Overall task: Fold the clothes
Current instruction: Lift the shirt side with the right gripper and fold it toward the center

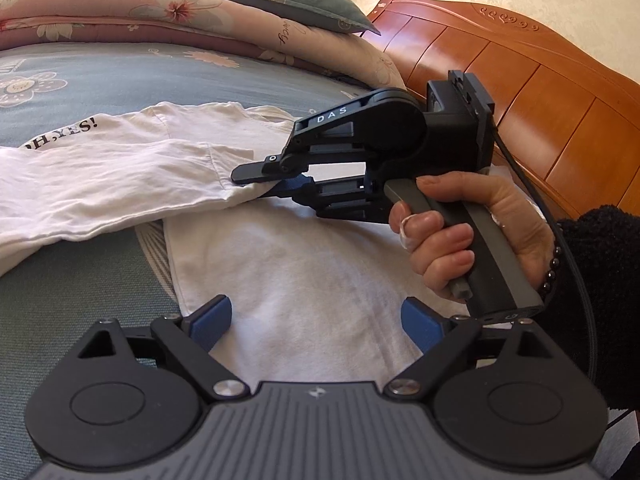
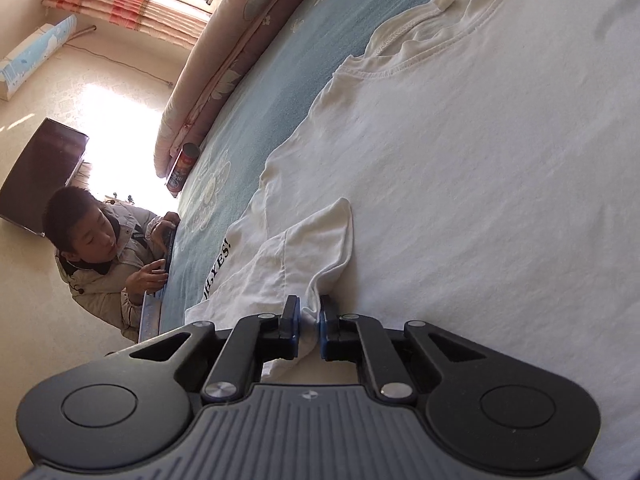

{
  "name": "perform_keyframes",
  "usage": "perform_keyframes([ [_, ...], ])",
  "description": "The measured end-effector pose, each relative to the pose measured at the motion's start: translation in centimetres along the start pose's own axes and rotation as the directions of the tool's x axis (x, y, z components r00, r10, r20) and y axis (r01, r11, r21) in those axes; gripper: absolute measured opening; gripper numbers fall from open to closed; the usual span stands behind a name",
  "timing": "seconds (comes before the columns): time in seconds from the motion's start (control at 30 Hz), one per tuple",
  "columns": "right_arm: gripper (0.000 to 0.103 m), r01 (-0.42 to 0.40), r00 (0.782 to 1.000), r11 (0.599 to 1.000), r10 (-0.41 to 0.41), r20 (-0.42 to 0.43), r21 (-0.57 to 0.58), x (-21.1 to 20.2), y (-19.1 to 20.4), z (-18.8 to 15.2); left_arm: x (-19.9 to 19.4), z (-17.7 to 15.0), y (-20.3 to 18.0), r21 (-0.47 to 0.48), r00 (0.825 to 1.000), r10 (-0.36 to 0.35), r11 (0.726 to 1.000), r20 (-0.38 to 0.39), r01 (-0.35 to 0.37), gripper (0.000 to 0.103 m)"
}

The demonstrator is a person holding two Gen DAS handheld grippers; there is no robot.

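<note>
A white T-shirt (image 1: 304, 264) lies spread on the bed (image 1: 100, 72), filling the centre and lower half of the left wrist view and most of the right side of the right wrist view, its neckline at the upper right there. One edge of the shirt, a sleeve by the look of it, is lifted; black lettering shows just beside it at mid-left.

The right gripper (image 2: 309, 322) has its jaws closed on that lifted fabric, a bunched fold pinched between the blue pads (image 2: 295, 322). The left gripper (image 1: 316, 320), low in its own view, hangs over the shirt body with jaws spread wide and nothing between them.

In my judgement the step in hand is carrying the pinched edge across the body to make a lengthwise fold. Doing it well calls for:
- keeping the pinch firm, since thin cotton slips easily;
- moving low and level so the cloth lays down without a trapped ridge;
- using the open left gripper to pin the body flat so it does not drag;
- setting the edge down parallel to the shirt's side.
</note>
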State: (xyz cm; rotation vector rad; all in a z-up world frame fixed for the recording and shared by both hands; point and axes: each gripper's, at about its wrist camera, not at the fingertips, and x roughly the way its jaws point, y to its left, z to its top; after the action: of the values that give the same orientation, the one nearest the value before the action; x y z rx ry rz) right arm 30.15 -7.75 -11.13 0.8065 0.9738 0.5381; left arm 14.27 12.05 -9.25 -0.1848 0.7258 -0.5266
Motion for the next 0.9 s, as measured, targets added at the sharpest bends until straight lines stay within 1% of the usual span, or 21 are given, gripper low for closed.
perform_keyframes([
  [0.1, 0.01, -0.002, 1.0, 0.999, 0.003, 0.005, -0.042, -0.3, 1.4, 0.8, 0.0, 0.0, 0.1, -0.003, 1.0, -0.003, 1.0, 0.001, 0.003, 0.092],
  [0.23, 0.01, -0.03, 0.999, 0.992, 0.034, 0.038, -0.121, -1.4, 4.5, 2.9, -0.1, 0.0, 0.1, -0.003, 1.0, -0.003, 1.0, 0.001, 0.003, 0.092],
  [0.4, 0.01, -0.002, 0.995, 0.979, 0.022, 0.098, -0.205, -3.1, 7.3, 5.7, -0.1, -0.1, 0.1, -0.002, 1.0, -0.004, 1.0, 0.001, 0.004, 0.092],
  [0.53, 0.01, 0.04, 0.988, 0.976, -0.008, 0.152, -0.212, -4.8, 7.2, 7.8, -0.2, 0.0, 0.2, -0.007, 1.0, -0.006, 1.0, 0.001, 0.006, 0.092],
  [0.67, 0.01, 0.105, 0.978, 0.972, -0.063, 0.2, -0.209, -6.6, 6.1, 9.3, -0.1, 0.0, 0.2, -0.009, 1.0, -0.008, 1.0, 0.001, 0.008, 0.092],
  [0.9, 0.01, 0.217, 0.947, 0.956, -0.157, 0.281, -0.198, -9.7, 4.2, 12.0, -0.1, 0.0, 0.3, -0.004, 1.0, -0.006, 1.0, 0.0, 0.006, 0.092],
])
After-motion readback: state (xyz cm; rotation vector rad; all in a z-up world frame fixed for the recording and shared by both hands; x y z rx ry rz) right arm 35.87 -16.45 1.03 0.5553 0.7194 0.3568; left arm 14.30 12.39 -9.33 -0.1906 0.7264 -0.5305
